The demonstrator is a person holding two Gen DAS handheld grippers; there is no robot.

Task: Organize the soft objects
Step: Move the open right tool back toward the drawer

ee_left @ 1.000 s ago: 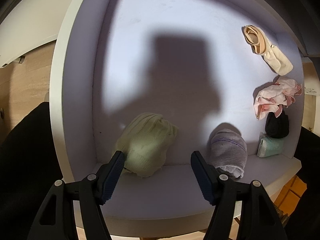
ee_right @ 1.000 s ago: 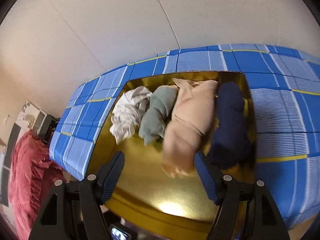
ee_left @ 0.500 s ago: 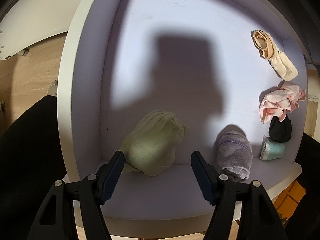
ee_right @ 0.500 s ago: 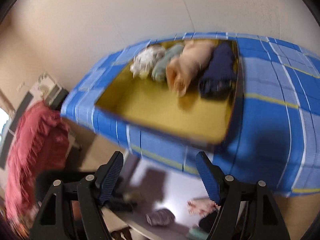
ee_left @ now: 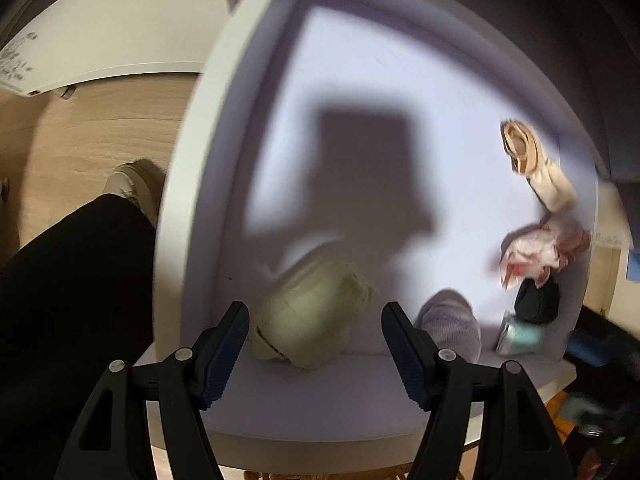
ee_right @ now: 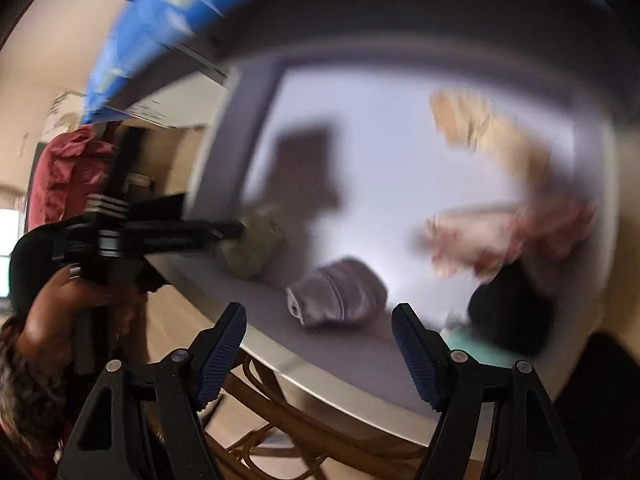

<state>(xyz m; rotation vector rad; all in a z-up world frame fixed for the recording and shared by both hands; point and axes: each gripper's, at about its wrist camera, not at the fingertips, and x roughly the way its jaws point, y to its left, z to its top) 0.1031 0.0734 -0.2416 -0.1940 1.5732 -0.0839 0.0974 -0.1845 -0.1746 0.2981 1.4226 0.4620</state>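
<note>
Surface [ee_left: 360, 412], white tray-like: green roll [ee_left: 308, 320] at 6 o'clock, left tool [ee_left: 314, 344] released above it. Grey roll [ee_right: 336, 300] between right tool [ee_right: 318, 344] jaws, opening, untouched. Advice: straddle each roll's middle, descend square, close gently.

Down in the drawer [ee_left: 192, 184], one rolled bundle [ee_left: 308, 320] sits by the near wall, a second roll [ee_left: 452, 326] just to its right. Along the right wall runs a row: a folded piece [ee_left: 540, 168] farthest back, a crumpled cloth [ee_left: 536, 250] nearer, two small items [ee_left: 534, 312] in the near right corner.
</note>
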